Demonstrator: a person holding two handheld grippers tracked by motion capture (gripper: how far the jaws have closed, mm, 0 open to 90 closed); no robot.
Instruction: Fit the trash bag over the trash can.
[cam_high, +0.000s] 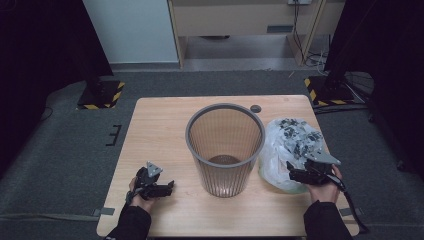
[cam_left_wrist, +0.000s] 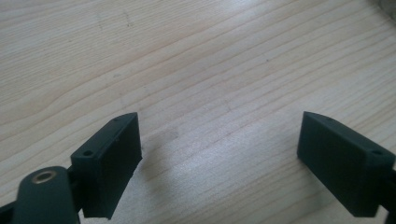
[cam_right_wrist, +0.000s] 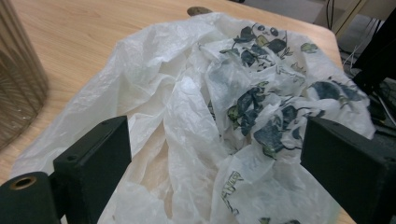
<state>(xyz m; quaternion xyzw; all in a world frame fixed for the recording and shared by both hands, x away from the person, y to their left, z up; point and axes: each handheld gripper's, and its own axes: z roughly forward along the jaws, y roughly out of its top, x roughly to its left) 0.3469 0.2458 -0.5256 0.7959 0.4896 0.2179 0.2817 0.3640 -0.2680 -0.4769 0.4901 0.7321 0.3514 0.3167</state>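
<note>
A grey mesh waste bin (cam_high: 225, 150) stands upright in the middle of the wooden table (cam_high: 160, 125); it looks empty. To its right lies a crumpled white plastic bag (cam_high: 287, 145) printed with dark leaves. My right gripper (cam_high: 292, 175) sits at the bag's near edge, and in the right gripper view it (cam_right_wrist: 217, 135) is open, with the bag (cam_right_wrist: 196, 107) bunched between its wide jaws and no pad pressing it. My left gripper (cam_high: 167, 189) rests low at the front left, pointing toward the bin. In the left gripper view it (cam_left_wrist: 222, 126) is open over bare wood.
A small dark round disc (cam_high: 256, 108) lies near the table's far edge, behind the bin. Two stand bases with yellow-black stripes (cam_high: 100, 95) (cam_high: 327, 92) sit on the grey floor beyond the far corners. The bin's wall (cam_right_wrist: 18, 79) shows at the left of the right gripper view.
</note>
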